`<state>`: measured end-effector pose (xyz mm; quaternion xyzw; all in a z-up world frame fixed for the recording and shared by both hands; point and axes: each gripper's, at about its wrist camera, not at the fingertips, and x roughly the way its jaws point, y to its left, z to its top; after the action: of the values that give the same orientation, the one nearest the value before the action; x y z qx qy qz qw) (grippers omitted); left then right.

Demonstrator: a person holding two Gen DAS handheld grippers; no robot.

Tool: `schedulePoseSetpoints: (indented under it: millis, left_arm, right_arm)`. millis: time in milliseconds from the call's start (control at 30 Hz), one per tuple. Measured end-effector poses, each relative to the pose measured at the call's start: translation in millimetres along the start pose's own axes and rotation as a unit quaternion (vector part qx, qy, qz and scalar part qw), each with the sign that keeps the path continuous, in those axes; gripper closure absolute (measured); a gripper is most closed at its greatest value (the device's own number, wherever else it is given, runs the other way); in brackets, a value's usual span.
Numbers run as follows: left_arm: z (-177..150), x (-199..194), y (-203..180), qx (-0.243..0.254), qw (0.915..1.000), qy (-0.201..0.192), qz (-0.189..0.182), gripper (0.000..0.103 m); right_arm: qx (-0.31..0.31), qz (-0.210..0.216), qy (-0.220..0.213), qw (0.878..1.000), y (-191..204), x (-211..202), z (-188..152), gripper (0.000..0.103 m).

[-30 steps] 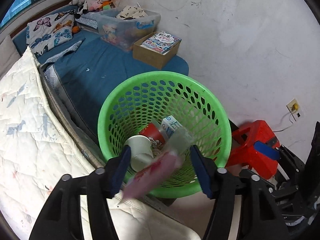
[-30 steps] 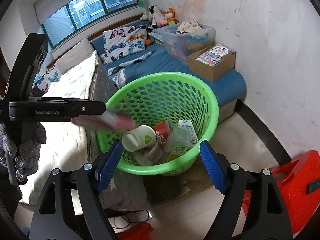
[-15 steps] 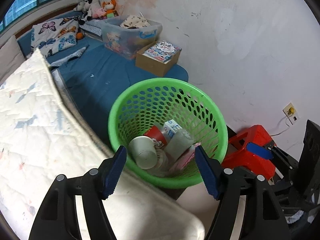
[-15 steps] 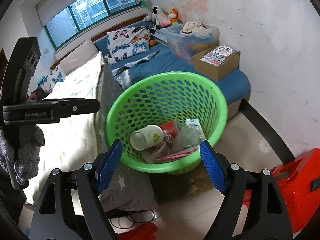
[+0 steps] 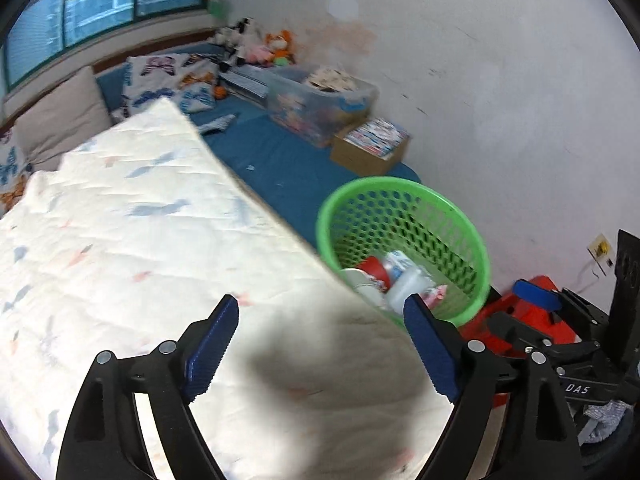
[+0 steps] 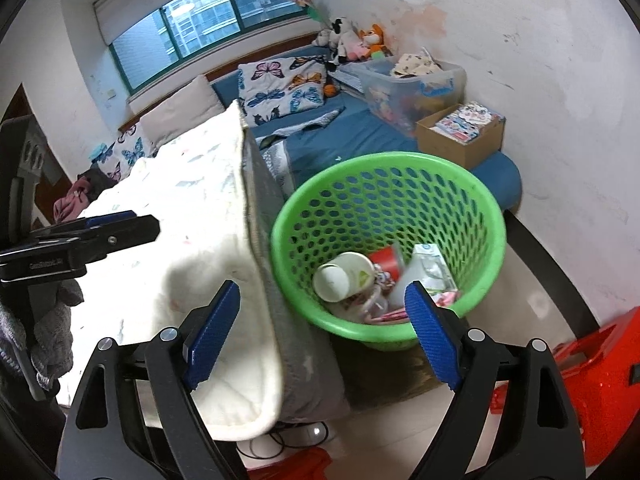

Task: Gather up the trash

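A green perforated basket (image 6: pixel 472 184) stands on the floor beside the bed; it also shows in the left wrist view (image 5: pixel 448 208). Inside lie a white paper cup (image 6: pixel 344 276), a red cup (image 6: pixel 386 258), a milk carton (image 6: pixel 430 262) and a pink wrapper (image 6: pixel 390 314). My left gripper (image 5: pixel 320 344) is open and empty, over the white quilt (image 5: pixel 140 248), left of the basket. My right gripper (image 6: pixel 322 334) is open and empty, near the basket's front rim. The left gripper's arm (image 6: pixel 80 240) shows at the left of the right wrist view.
A blue mattress (image 6: pixel 352 136) carries a clear storage box (image 6: pixel 412 84), a cardboard box of books (image 6: pixel 460 132), butterfly pillows and plush toys. A red plastic stool (image 6: pixel 592 368) stands at the right. White wall lies behind the basket.
The pink wrapper left my left gripper and dropped into the basket. My left gripper then pulled back and left over the quilt. My right gripper barely moved.
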<state>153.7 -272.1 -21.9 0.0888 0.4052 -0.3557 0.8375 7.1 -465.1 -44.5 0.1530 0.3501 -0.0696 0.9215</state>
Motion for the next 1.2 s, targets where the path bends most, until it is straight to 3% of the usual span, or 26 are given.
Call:
schedulePoseSetpoints:
  millis: [333,667,1200]
  left_arm:
    - [-29,-59,51,-0.037,0.9964,-0.053,0.054,0.009]
    - [-67,-101,84,-0.067,0.9884,-0.082,0.108,0.007]
    - [-103,-149,94,-0.074,0.9713,-0.13,0.185,0.007]
  right_arm:
    - [-0.041,0.0,-0.008,0.999,55,2,-1,0.012]
    - [-0.061,-0.003,-0.02,0.998,90,-3,-2,0.006]
    - [-0.082,-0.005,-0.045,0.996,129,-14,-12,0.004]
